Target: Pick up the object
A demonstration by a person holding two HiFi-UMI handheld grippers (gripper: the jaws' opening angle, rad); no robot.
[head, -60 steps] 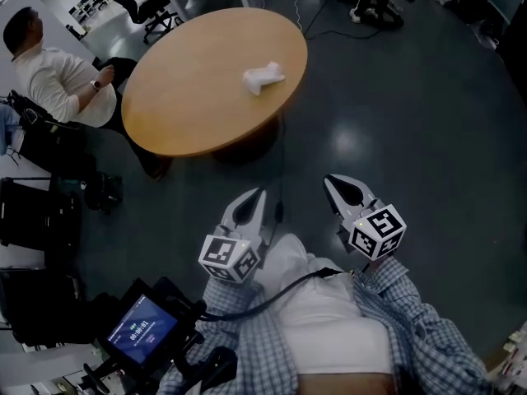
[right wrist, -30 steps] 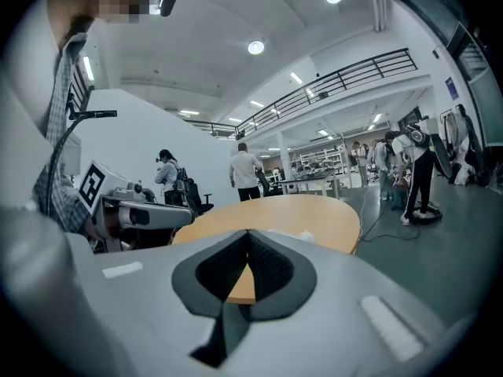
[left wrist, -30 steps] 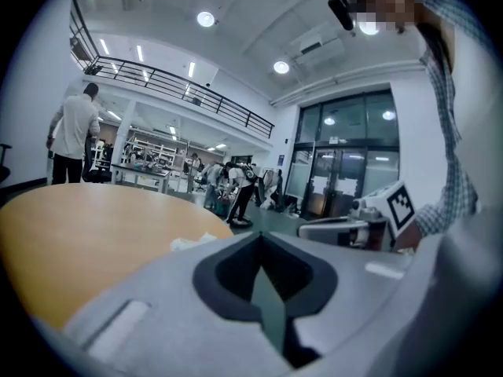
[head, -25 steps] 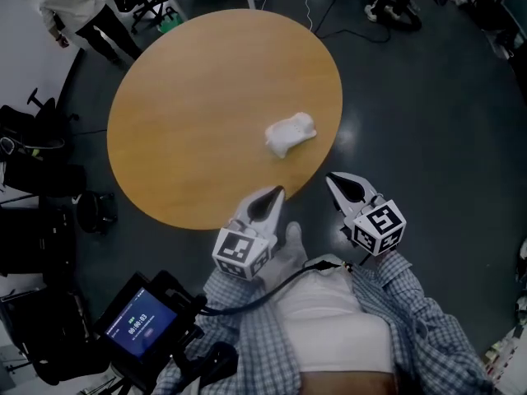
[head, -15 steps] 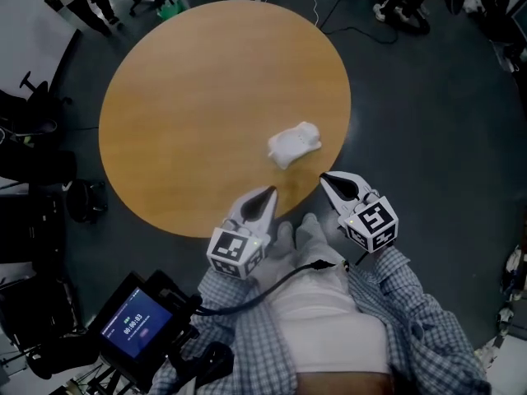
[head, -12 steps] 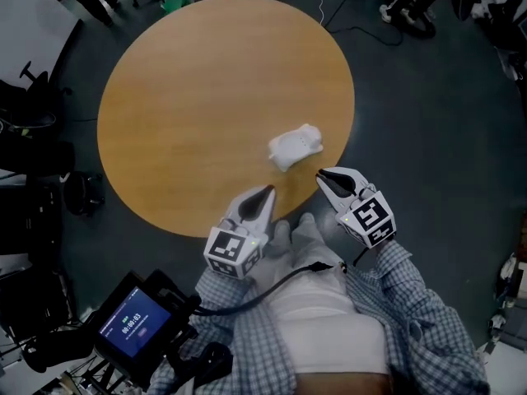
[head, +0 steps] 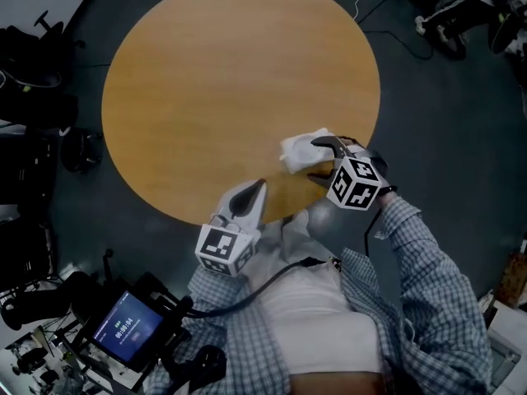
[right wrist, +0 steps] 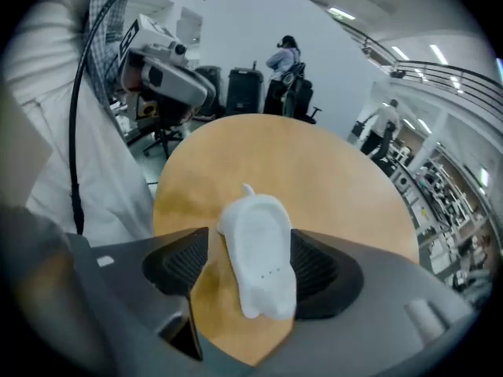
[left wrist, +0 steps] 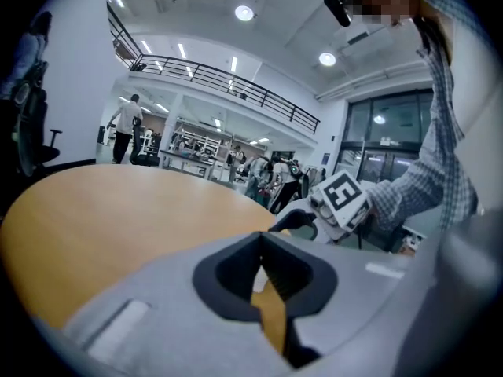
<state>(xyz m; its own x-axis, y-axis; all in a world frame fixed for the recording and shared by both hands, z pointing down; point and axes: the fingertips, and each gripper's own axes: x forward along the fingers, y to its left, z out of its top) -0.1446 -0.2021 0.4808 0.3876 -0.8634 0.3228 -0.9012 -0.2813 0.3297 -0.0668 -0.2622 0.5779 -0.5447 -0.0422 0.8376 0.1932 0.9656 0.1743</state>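
Note:
A white moulded object (head: 298, 149) lies near the front right edge of the round wooden table (head: 206, 81). My right gripper (head: 317, 158) reaches over that edge, and its jaws are opening with the object (right wrist: 255, 250) between them. Bare wood shows between the left pad and the object; the right pad lies close beside it. My left gripper (head: 257, 186) is shut and empty, hanging over the table's front edge, left of the object. In the left gripper view the shut gripper (left wrist: 262, 246) points across the table (left wrist: 102, 210) towards the right gripper (left wrist: 314, 214).
A small lit screen on a rig (head: 123, 329) hangs at my lower left. Black chairs and bags (head: 33, 48) stand on the dark floor left of the table. Cables and equipment (head: 445, 23) lie at the upper right. People (right wrist: 283, 61) stand beyond the table.
The table has come closer. My right gripper has moved forward over the table's edge and opened round the white object. The left gripper stays shut near the front edge.

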